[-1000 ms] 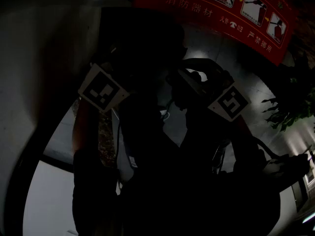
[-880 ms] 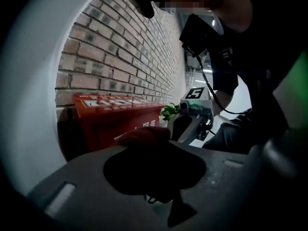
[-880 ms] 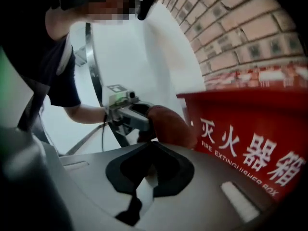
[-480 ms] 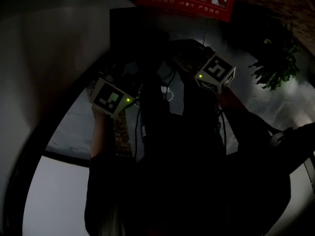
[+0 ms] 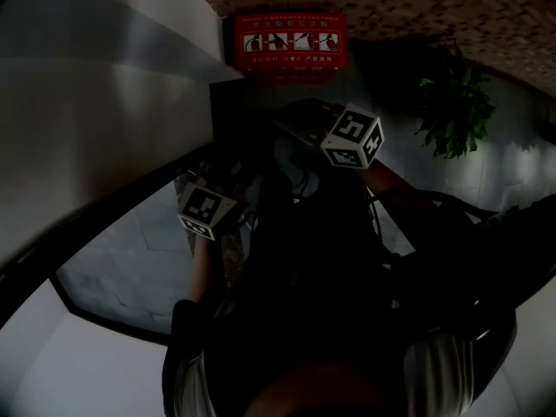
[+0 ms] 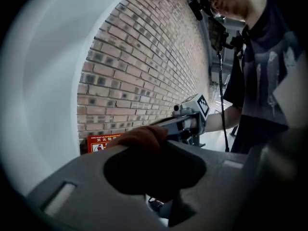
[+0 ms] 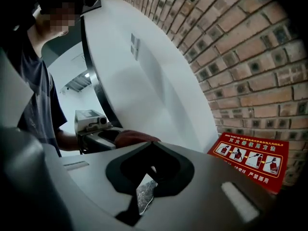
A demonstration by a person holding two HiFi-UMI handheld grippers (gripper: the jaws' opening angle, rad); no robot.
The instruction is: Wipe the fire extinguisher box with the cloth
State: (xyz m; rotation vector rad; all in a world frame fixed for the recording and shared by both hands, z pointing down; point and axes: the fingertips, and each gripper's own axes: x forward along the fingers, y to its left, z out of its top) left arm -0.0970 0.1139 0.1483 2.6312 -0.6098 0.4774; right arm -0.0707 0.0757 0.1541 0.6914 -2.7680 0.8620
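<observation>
Left gripper point(image 6: 153, 144): jaws closed on a bunched rust-red cloth point(image 6: 140, 134), which bulges up above the jaw tips. Same cloth shows in the right gripper view as a reddish lump at the front of the left gripper.

Right gripper point(image 7: 150, 146): jaw tips meet, nothing between them; a patch of speckled floor shows through the gap lower down. It is held beside the left gripper, close but not touching.

Red rectangular fire extinguisher box with white pictograms point(image 5: 291, 44) stands at the foot of the brown brick wall point(image 6: 144, 66), just beside the smooth white curved wall point(image 7: 159, 76). Both grippers are held clear of it; the cloth is not on it.

Head view very dark. Black-and-white marker cubes on both grippers show, the right one higher in the frame and nearer the box. Green leafy plant point(image 5: 452, 102) stands to the right of the box, apart from it.
</observation>
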